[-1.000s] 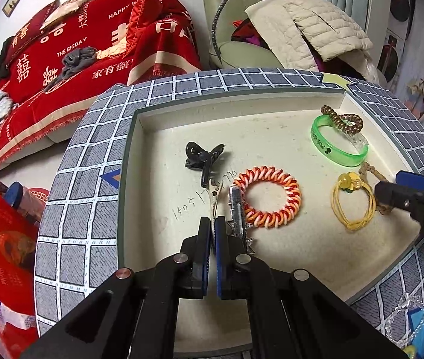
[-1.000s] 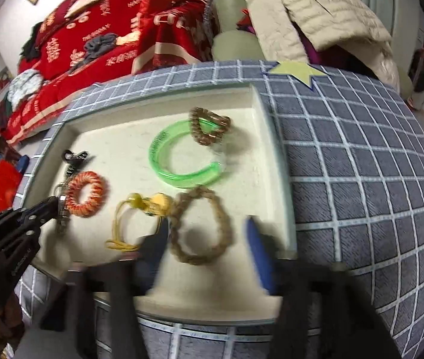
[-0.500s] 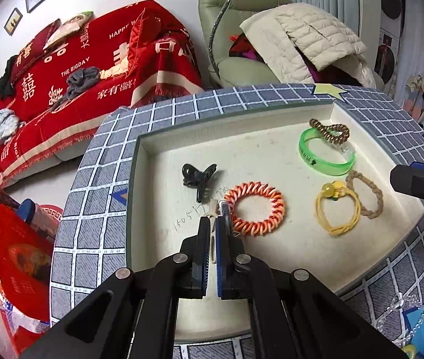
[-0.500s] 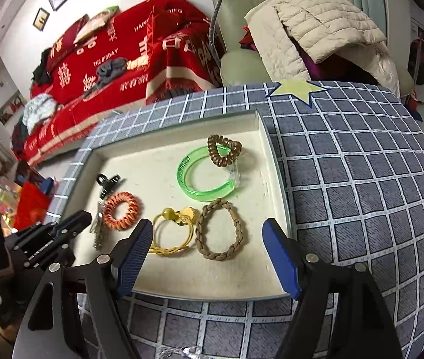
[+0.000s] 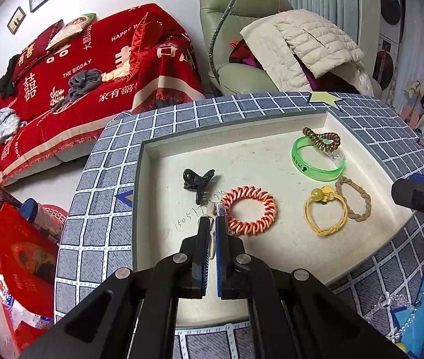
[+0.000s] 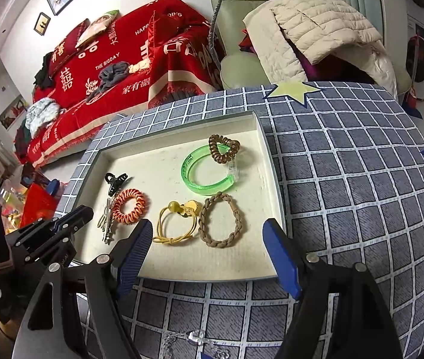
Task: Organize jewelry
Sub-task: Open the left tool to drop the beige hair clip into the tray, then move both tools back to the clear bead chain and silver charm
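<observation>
Left gripper (image 5: 211, 224) with fingers nearly together, nothing visibly clamped, above silver hair clips (image 6: 106, 220) beside the orange coil tie (image 5: 248, 211); right gripper (image 6: 207, 249) spread wide at the tray (image 6: 164, 276) edge near the braided band (image 6: 220, 223)

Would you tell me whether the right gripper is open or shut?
Open: the right gripper has its blue fingers spread wide, holding nothing, near the tray.
</observation>
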`<control>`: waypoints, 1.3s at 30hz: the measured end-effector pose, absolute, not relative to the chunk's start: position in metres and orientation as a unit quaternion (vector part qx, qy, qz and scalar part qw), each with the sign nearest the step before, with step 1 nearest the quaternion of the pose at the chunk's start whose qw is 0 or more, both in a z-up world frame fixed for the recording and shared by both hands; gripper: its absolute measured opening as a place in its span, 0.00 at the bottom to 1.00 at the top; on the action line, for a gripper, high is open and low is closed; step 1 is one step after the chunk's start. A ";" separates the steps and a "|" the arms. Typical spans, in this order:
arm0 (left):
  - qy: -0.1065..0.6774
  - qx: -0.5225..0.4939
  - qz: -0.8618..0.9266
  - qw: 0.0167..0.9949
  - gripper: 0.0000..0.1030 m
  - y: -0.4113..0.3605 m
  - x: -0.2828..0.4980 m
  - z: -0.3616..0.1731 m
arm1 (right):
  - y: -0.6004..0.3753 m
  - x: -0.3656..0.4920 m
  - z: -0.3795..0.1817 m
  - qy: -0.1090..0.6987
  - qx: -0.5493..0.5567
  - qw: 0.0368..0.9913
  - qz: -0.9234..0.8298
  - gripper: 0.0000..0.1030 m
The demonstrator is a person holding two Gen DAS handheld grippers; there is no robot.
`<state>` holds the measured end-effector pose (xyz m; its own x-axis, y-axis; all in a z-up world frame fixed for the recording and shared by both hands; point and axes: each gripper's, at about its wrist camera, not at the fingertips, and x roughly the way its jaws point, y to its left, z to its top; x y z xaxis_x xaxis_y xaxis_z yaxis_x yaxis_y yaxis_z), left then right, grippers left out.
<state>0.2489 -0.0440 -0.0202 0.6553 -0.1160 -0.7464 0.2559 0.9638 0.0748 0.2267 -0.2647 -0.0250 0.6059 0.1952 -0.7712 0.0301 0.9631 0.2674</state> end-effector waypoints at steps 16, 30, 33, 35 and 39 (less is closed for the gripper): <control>0.402 0.056 -0.107 0.908 0.24 -0.028 0.220 -0.007 | -0.278 0.193 -0.012 0.425 0.158 0.890 0.050 0.83; 0.379 0.048 -0.083 0.920 1.00 -0.025 0.225 -0.021 | -0.274 0.173 0.005 0.382 0.139 0.913 0.035 1.00; 0.378 0.045 -0.081 0.921 1.00 -0.024 0.228 -0.027 | -0.272 0.168 0.013 0.360 0.135 0.923 0.030 1.00; 0.376 0.044 -0.081 0.922 1.00 -0.024 0.230 -0.028 | -0.271 0.165 0.016 0.354 0.134 0.925 0.029 1.00; 0.375 0.043 -0.081 0.922 1.00 -0.020 0.233 -0.029 | -0.264 0.166 0.018 0.371 0.108 0.922 0.022 1.00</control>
<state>0.2327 -0.0204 -0.0289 0.7050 -0.1173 -0.6994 0.1815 0.9832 0.0180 0.1659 -0.2641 0.0183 0.7231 0.1207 -0.6801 0.0394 0.9758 0.2151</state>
